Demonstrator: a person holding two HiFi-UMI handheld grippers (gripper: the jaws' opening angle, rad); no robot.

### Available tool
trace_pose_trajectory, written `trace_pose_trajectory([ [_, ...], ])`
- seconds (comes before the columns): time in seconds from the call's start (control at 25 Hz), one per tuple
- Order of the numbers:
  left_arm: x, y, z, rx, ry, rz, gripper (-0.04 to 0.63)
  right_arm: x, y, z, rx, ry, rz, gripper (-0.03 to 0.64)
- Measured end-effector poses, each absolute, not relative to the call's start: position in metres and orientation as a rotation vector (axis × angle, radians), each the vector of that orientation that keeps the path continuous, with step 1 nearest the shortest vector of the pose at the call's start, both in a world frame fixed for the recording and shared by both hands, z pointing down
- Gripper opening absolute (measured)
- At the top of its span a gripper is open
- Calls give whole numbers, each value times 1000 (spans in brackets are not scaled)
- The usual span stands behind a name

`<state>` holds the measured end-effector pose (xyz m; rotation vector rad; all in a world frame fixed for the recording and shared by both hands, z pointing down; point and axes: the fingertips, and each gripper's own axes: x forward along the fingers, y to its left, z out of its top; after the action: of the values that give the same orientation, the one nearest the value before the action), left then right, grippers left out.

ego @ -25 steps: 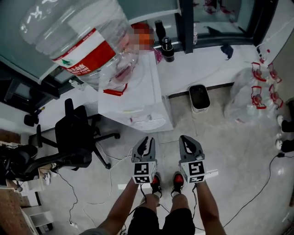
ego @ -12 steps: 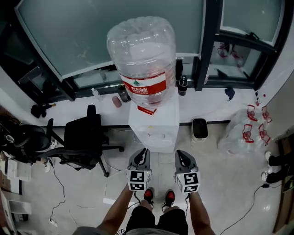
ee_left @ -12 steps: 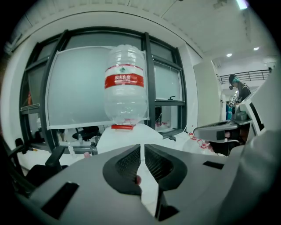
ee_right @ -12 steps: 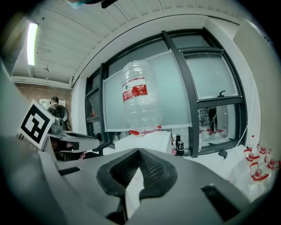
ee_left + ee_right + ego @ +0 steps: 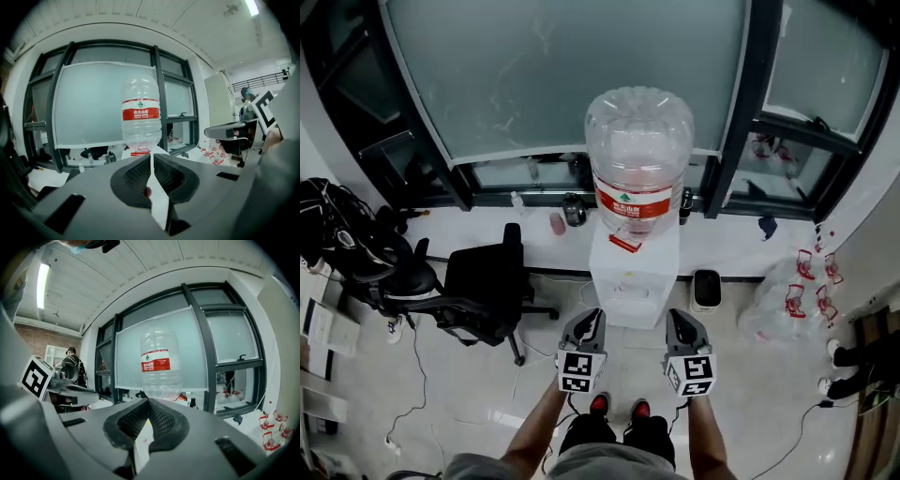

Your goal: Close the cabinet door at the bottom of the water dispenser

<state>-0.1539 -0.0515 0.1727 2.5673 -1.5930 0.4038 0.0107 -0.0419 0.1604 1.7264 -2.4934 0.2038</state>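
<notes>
The left tongs [image 5: 591,317], which have just been closing, are drawn together on nothing. The right tongs [image 5: 677,319] are likewise closed and empty, clear of the water dispenser [image 5: 630,286].

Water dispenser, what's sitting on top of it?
A big clear water bottle with a red label sits upside down on the white dispenser. Its mouth is covered where they meet.

The dispenser [image 5: 630,281] stands on the floor [image 5: 750,403] against the window wall, with the bottle [image 5: 637,159] on top. A chair [image 5: 487,286] stands to its left, a bin [image 5: 706,289] just right, and bags [image 5: 787,305] further right. On the sill [image 5: 478,230] behind are a cup [image 5: 557,223] and a flask [image 5: 574,210].
</notes>
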Motion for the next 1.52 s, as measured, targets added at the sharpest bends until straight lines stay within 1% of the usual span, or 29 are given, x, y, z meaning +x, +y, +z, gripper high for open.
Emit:
trace_pose_trajectory([
  [0.16,-173,-41,154,2558,-1602,411,40,7,-30,140,1740,-2493,183,17],
  [0.36,-180,-37,133,2577,-1609,373,40,8,-20,131,1767,-2465,193,17],
  [0.68,-188,-34,125,2577,-1599,343,40,3,-7,131,1787,-2445,205,17],
  [1.52,-195,-46,122,2577,-1600,328,40,-11,-18,129,1765,-2432,185,17],
])
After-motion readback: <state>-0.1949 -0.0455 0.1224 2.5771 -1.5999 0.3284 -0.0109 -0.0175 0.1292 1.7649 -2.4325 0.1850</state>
